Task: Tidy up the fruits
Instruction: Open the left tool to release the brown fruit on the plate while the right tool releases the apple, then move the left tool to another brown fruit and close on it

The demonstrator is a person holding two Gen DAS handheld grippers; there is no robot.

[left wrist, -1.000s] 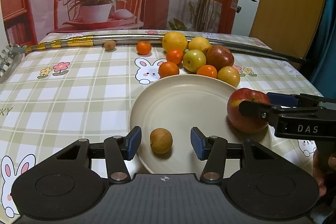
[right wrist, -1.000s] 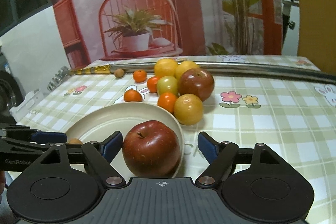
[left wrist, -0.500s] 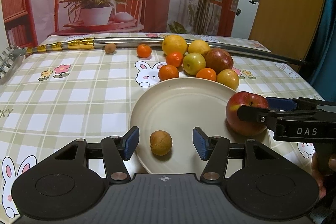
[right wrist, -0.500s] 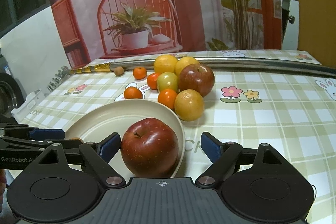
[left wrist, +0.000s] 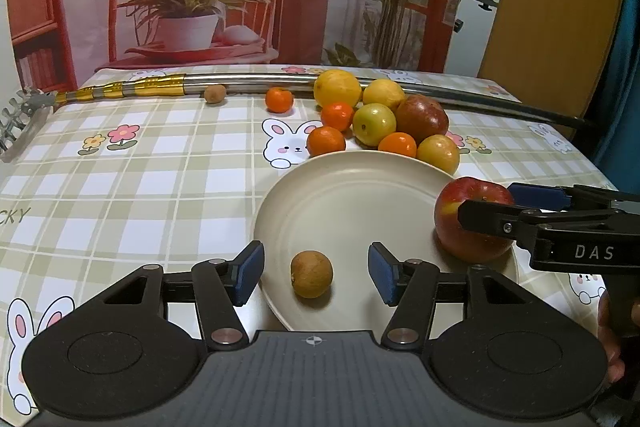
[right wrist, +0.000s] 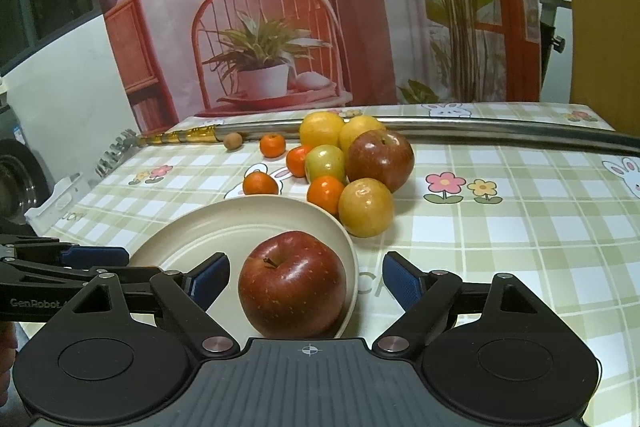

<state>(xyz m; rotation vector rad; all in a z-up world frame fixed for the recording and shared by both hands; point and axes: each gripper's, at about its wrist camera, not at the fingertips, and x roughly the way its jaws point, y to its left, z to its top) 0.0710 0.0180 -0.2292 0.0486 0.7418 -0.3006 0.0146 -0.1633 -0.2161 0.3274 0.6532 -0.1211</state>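
A cream plate lies on the checked tablecloth; it also shows in the right wrist view. A small brown fruit rests on the plate's near edge between the open fingers of my left gripper, untouched. A red apple sits on the plate's right rim, between the open fingers of my right gripper, untouched; it also shows in the left wrist view. A pile of oranges, yellow fruits and a dark red apple lies behind the plate.
A long metal sword with a gold-banded grip lies across the table's far side. A small brown fruit and a lone orange lie beside it. A printed backdrop stands behind the table.
Both grippers have drawn back slightly toward me and risen a little. The brown fruit and the red apple stay on the plate, released between open fingers.
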